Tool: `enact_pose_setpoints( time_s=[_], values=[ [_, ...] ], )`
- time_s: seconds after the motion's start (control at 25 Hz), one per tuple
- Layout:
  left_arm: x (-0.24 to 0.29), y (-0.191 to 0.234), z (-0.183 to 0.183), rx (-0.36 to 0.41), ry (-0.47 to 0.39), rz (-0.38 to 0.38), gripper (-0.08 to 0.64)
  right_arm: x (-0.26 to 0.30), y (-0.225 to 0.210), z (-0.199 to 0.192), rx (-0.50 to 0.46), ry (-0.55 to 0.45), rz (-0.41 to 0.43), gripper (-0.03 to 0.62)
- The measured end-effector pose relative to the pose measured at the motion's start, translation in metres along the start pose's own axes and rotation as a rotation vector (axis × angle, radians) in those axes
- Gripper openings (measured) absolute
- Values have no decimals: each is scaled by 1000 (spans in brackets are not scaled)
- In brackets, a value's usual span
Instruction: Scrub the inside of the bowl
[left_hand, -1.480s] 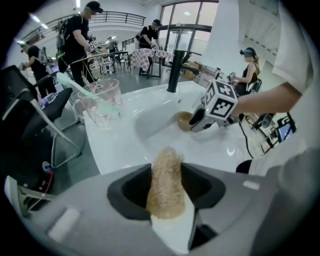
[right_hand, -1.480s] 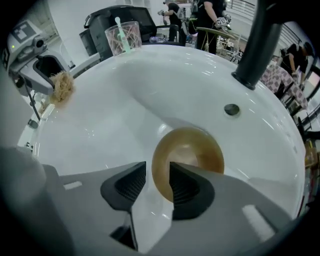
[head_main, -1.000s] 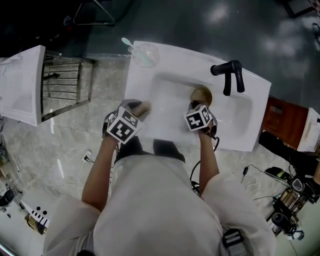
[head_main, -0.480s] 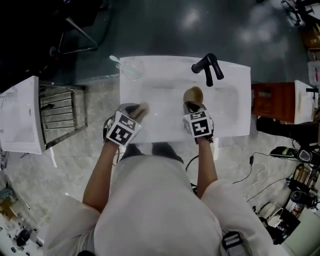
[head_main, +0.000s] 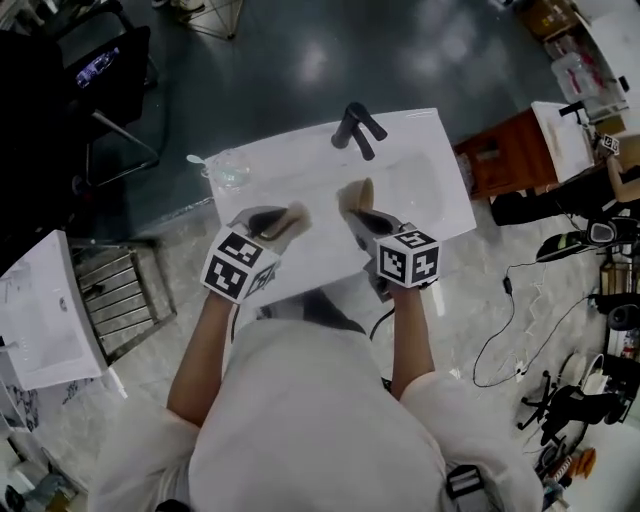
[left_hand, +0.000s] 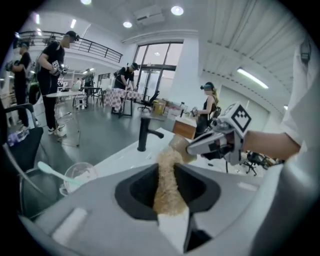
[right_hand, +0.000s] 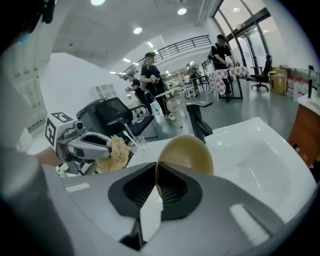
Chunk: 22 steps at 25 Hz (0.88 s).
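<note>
Over the white sink (head_main: 415, 160), the left claw (left_hand: 168, 181), its jaws just closed in, clamps a straw-coloured scrubber (left_hand: 167, 162) that juts out past its tips. To its right, the right claw (right_hand: 156, 176) pinches the rim of a golden bowl (right_hand: 189, 153), jaws almost together. The bowl stands on edge, near the scrubber's tip but apart from it.

The bowl's rounded back shows on the right claw's outer side, so its hollow probably faces the left claw. The scrub should go best with that opening turned squarely to the scrubber. The tuft can then be pushed in and swept round the wall.

A pinch on a thin rim can pivot, so pressure is safest close to the right claw's grip. Working low over the sink, short of the black tap (head_main: 357, 128) beyond both claws, would let a slip land in the basin.
</note>
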<state>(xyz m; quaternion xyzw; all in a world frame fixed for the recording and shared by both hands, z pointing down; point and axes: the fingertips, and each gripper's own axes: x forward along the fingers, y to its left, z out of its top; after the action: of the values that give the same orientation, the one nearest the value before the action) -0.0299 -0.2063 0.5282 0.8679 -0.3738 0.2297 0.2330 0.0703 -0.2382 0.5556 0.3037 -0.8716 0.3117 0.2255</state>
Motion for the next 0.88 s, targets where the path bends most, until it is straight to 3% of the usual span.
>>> enact_pose_setpoints(
  time_s=[0.24, 0.4, 0.56, 0.76, 0.88],
  values=[
    [-20, -28, 53, 72, -139, -92, 101, -38, 20, 15, 95, -148, 5, 18],
    [-23, -57, 86, 137, -198, -166, 101, -61, 34, 18, 157, -230, 51, 18],
    [-26, -88, 108, 189, -235, -241, 101, -76, 51, 19, 195, -287, 146, 18],
    [-22, -106, 119, 354, -212, -232, 101, -93, 78, 23, 185, -316, 299, 18],
    [-20, -116, 131, 395, -218, -244, 101, -107, 85, 24, 150, -314, 357, 18]
  ],
)
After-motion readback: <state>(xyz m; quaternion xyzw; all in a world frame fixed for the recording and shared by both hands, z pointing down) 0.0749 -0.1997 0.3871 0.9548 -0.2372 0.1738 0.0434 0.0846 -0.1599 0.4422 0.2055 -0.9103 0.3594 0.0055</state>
